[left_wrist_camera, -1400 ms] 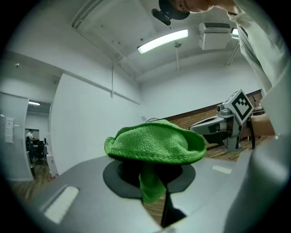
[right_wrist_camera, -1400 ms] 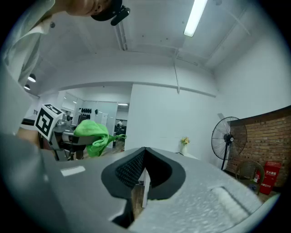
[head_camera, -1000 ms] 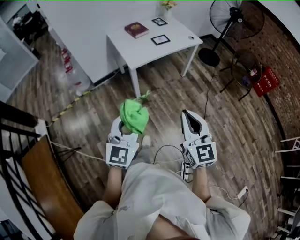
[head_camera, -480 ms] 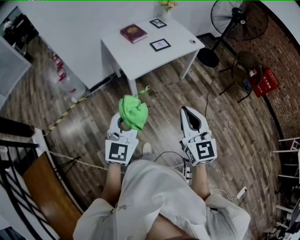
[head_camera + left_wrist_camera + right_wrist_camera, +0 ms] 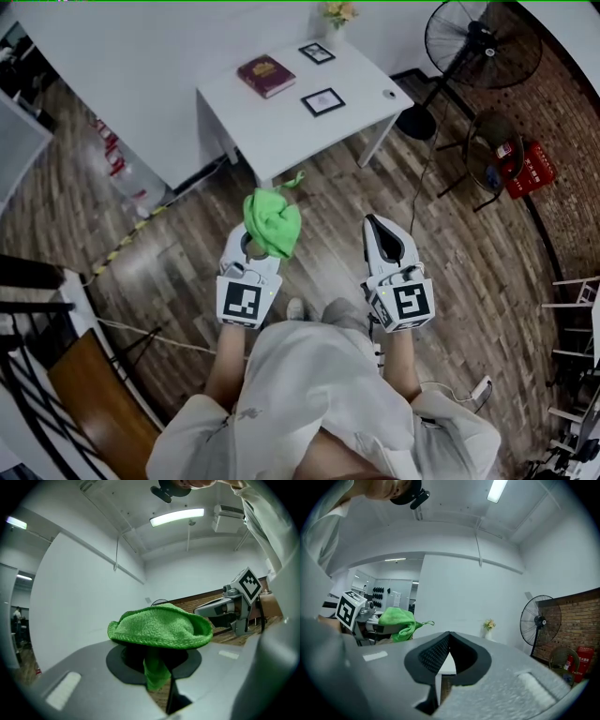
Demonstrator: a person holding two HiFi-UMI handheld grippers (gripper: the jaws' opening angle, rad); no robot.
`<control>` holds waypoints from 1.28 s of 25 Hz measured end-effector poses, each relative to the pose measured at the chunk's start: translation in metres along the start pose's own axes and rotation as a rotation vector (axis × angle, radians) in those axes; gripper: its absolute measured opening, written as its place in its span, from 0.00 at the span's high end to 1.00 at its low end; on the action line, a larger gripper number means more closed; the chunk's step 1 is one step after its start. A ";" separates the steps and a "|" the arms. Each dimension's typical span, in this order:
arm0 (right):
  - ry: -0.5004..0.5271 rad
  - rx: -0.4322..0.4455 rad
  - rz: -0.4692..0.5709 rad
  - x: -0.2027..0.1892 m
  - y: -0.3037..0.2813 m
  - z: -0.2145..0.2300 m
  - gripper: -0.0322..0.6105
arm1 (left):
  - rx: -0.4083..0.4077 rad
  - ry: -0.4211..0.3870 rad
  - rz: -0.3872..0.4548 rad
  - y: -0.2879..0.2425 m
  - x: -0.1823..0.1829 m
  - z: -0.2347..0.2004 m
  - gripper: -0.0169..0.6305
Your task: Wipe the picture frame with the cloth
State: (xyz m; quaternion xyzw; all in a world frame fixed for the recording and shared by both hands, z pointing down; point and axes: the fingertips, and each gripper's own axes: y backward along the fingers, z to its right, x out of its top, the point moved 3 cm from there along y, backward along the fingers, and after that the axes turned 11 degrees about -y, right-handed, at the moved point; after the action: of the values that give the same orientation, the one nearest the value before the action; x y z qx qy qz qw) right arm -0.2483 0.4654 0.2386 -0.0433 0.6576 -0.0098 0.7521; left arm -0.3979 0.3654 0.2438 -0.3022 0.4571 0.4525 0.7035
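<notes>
Two frames (image 5: 322, 101) lie on the table (image 5: 279, 131), one mid-table and one at its far edge, and neither looks wiped yet. Your left gripper (image 5: 255, 248) pinches the cloth (image 5: 273, 222). Your right gripper (image 5: 377, 228) is pressed together, empty. You stand well short of the table.

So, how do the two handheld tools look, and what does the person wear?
Both the left tool and the right tool have pale grey, tapered plastic bodies with black padded inner faces. A white cube with black square markers sits behind each: left cube, right cube. The person wears a loose off-white garment; the forearms are uncovered.
</notes>
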 end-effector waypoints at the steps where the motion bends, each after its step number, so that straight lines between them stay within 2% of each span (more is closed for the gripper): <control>1: -0.001 -0.005 -0.001 0.000 -0.005 0.002 0.94 | -0.003 -0.002 0.006 -0.005 0.000 -0.004 0.84; 10: -0.004 -0.019 -0.009 -0.001 -0.051 0.036 0.94 | -0.012 0.029 -0.024 -0.055 -0.024 -0.023 0.84; 14: -0.005 -0.010 -0.009 0.000 -0.072 0.058 0.94 | -0.003 0.017 0.008 -0.083 -0.021 -0.030 0.84; 27: -0.022 0.079 -0.038 0.018 -0.163 0.156 0.94 | 0.066 0.034 -0.059 -0.200 -0.030 -0.054 0.84; 32: -0.028 0.117 -0.042 0.026 -0.189 0.200 0.94 | 0.092 0.013 -0.104 -0.244 -0.030 -0.057 0.84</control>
State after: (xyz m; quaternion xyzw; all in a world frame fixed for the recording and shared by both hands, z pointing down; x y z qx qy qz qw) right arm -0.0390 0.2862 0.2542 -0.0130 0.6442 -0.0635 0.7621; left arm -0.2013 0.2067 0.2512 -0.2957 0.4656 0.3919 0.7363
